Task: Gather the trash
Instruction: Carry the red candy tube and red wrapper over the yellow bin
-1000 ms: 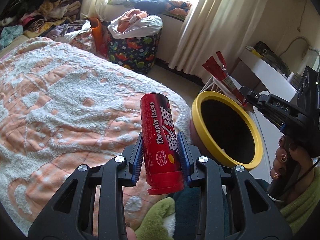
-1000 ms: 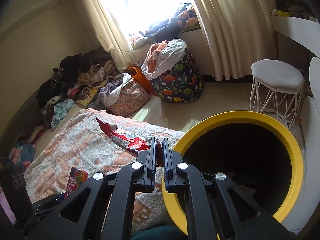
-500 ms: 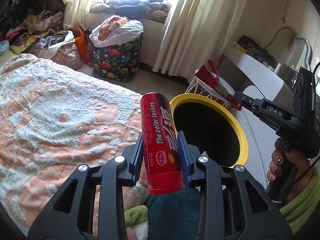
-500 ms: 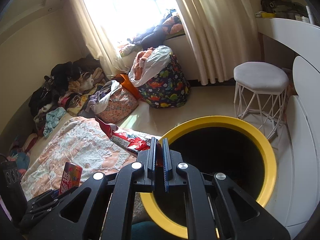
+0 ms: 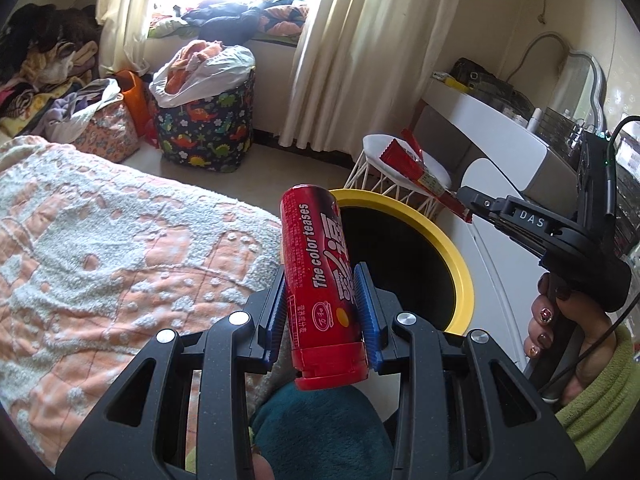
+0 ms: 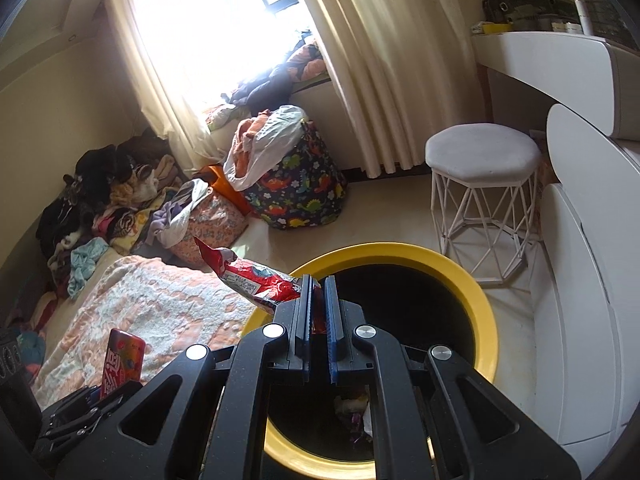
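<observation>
My left gripper (image 5: 323,280) is shut on a red candy tube (image 5: 320,280), held upright just left of the yellow-rimmed trash bin (image 5: 456,256). My right gripper (image 6: 318,300) is shut on a red snack wrapper (image 6: 248,276) that sticks out to the left, over the near left rim of the bin (image 6: 486,300). In the left wrist view the right gripper (image 5: 472,202) holds the wrapper (image 5: 416,168) above the bin's far right rim. The tube also shows in the right wrist view (image 6: 120,362). Some trash (image 6: 356,408) lies in the bin's bottom.
An orange and white bedspread (image 5: 100,240) lies left of the bin. A white wire stool (image 6: 480,184) and a white dresser (image 6: 580,280) stand on the bin's right. A dinosaur-print laundry bag (image 6: 296,184) and clothes piles (image 6: 116,200) sit under the window.
Both grippers have moved toward and over the bin. The bin's opening now sits closer below the right gripper. Both grips are unchanged.
</observation>
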Tool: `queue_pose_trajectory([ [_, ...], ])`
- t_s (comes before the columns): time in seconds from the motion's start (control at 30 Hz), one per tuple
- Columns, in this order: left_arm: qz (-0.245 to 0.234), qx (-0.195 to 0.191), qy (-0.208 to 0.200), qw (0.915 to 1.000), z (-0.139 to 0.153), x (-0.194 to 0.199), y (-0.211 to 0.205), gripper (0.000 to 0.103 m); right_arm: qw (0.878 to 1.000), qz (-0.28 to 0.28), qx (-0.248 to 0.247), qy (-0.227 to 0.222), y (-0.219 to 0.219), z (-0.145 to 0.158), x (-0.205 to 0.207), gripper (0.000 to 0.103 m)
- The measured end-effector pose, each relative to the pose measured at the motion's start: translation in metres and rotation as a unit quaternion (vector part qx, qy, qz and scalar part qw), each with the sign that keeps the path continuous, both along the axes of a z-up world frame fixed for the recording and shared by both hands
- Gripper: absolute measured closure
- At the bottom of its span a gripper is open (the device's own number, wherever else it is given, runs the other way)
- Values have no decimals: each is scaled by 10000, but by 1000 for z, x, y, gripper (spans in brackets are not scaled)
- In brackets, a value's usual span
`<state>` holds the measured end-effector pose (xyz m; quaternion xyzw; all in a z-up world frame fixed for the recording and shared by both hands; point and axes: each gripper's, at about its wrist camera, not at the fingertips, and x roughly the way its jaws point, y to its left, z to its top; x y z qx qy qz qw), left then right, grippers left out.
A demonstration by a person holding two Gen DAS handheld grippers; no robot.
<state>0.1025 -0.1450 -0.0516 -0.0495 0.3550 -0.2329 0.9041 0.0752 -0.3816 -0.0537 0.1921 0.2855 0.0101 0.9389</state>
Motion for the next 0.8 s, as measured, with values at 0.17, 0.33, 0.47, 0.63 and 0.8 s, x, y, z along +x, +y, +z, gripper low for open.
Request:
queue_pose_trajectory([
  [0.17,-111,70,-22,9999,0,3,-14,77,9998,-181,90,50,-14,-7,0,97],
  [0.33,-242,123,-21,9996,-5,6,-27,77,9993,-343,120,75,-24,-11,-1,97],
  [0.47,-357,198,21,9992,-12,9,-38,77,9986,-480,154,142,-32,-17,-1,97],
  [0.63,-492,264,133,9984,-23,16,-52,77,9976,-629,229,199,-43,-24,0,97],
  [0.8,-600,298,256,9974,-35,24,-66,77,9962,-774,286,295,-52,-33,0,97],
])
